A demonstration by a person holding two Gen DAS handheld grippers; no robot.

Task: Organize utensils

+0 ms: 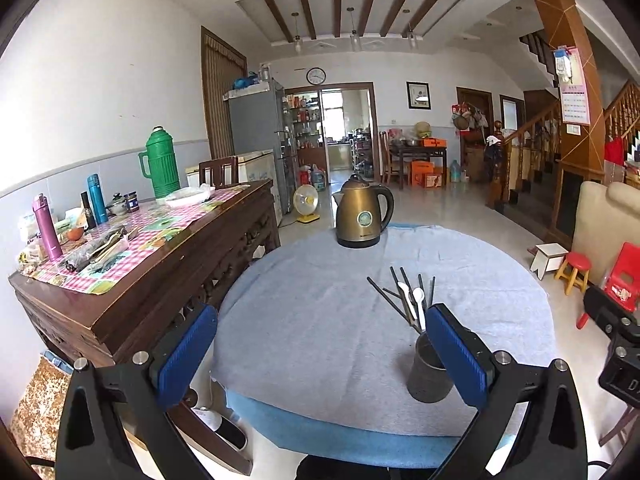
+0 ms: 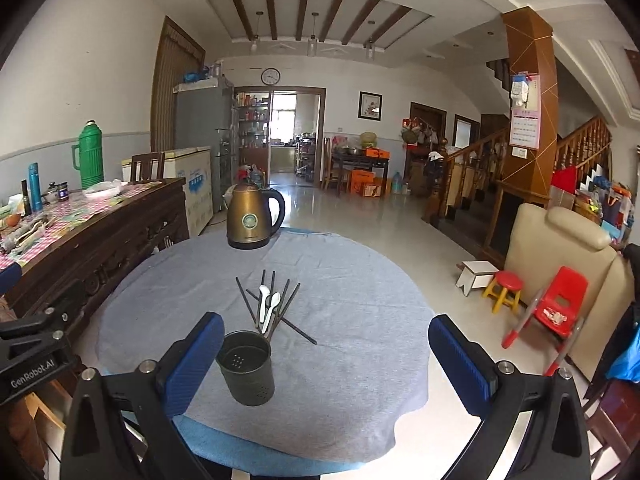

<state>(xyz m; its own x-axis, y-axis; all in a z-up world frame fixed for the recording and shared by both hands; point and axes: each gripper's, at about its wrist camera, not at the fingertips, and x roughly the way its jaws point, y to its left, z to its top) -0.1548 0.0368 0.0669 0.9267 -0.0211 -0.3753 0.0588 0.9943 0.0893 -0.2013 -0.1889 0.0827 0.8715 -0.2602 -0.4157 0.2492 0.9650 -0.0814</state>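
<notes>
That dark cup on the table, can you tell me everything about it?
The dark cup is a round utensil holder that looks like dull grey-black metal. It stands upright on the grey tablecloth, near the table's front edge. It is empty: small drain holes show in its floor and a few more low on its side. The chopsticks and two white spoons lie just behind it on the cloth. Neither hand-held gripper touches it.

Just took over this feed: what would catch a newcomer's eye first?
A loose pile of dark chopsticks with two white spoons lies mid-table on the grey cloth. Just in front stands an empty dark holder cup. A bronze kettle sits at the far edge.
</notes>
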